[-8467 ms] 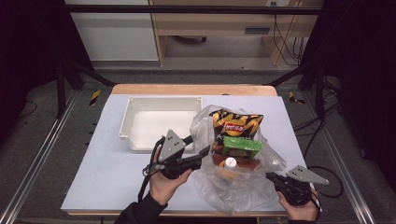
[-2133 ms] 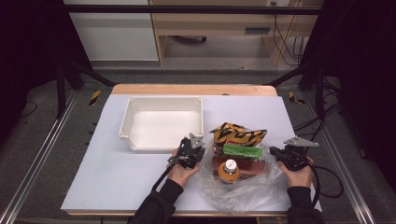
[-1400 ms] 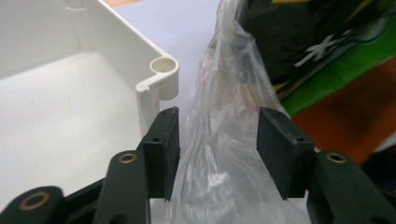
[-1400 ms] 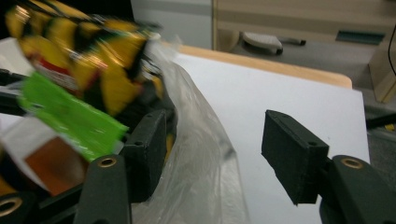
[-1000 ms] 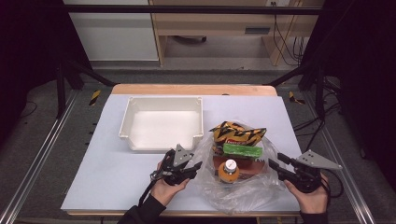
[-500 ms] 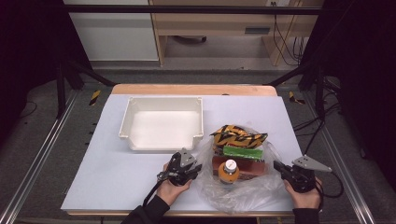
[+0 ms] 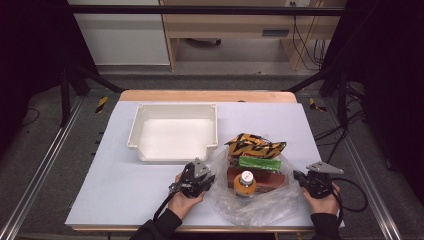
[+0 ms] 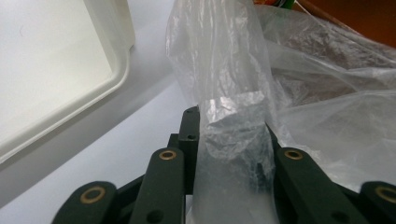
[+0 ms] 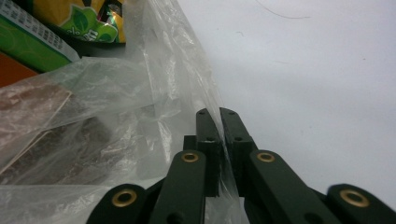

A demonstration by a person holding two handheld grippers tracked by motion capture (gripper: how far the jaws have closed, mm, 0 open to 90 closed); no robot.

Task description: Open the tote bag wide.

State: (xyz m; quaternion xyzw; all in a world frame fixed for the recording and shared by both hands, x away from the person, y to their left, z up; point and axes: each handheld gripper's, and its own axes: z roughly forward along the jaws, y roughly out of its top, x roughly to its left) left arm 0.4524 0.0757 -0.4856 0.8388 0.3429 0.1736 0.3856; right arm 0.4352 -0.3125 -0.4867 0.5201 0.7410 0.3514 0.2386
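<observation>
Left hand [image 7: 182,202] enters from the near edge of the tabletop [image 7: 120,190], forearm angled toward the centre. Left claw [image 7: 206,181] lies low and is clamped on a gathered fold at the left edge of the bag [image 7: 260,207]; its jaws have just been closing. The tray [image 7: 172,150] stands beyond the left claw and holds nothing. The clear bag lies flat on the tabletop between the claws; on it rest a snack pack [image 7: 255,146], a green box [image 7: 259,163], a brown box [image 7: 270,180] and a bottle [image 7: 245,183]. Right hand [image 7: 320,197] sits near the right edge. Right claw [image 7: 299,176] is pinched together on the right edge of the bag, film between its jaws.
</observation>
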